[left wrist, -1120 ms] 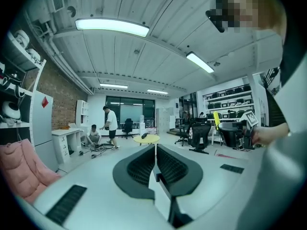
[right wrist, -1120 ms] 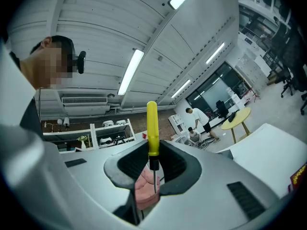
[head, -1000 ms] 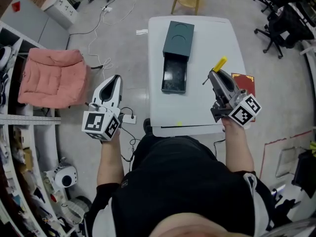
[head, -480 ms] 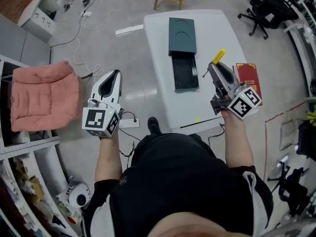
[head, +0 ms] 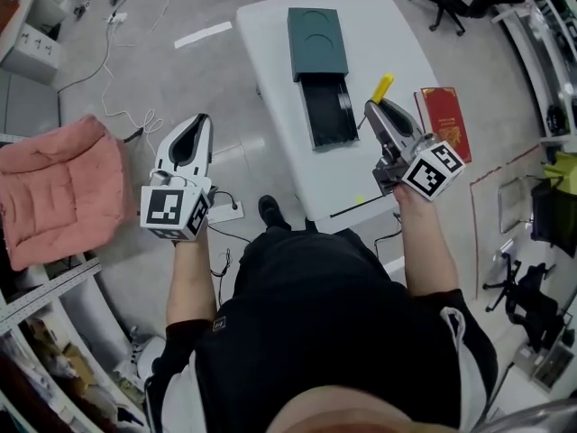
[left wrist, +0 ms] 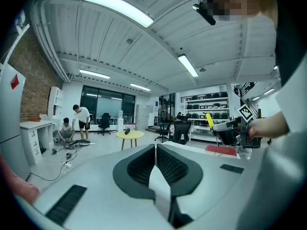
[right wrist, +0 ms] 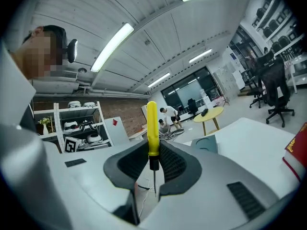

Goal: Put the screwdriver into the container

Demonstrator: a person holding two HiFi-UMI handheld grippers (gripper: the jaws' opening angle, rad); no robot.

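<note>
The right gripper (right wrist: 153, 152) is clamped on the screwdriver (right wrist: 151, 128). Its 2 jaws pinch the tool where the yellow handle meets the black collar. The handle juts out past the jaw tips, and the thin shaft points back into the gap between them.

In the head view the right gripper (head: 371, 111) hangs over the white table (head: 388, 34), with the screwdriver (head: 382, 87) pointing away from the person and slightly to the right. The container (head: 315, 48), a dark green box, has its open tray (head: 326, 114) pulled out toward the person. The tray lies just to the left of the jaw tips, and its long axis runs roughly in line with the tool. A short move leftward, then down, looks like what is needed.

The left gripper (head: 200, 123) is off the table's left edge, well apart from the container, so the right one is much nearer. The left gripper (left wrist: 156, 150) has its jaws closed together with nothing between them.
</note>
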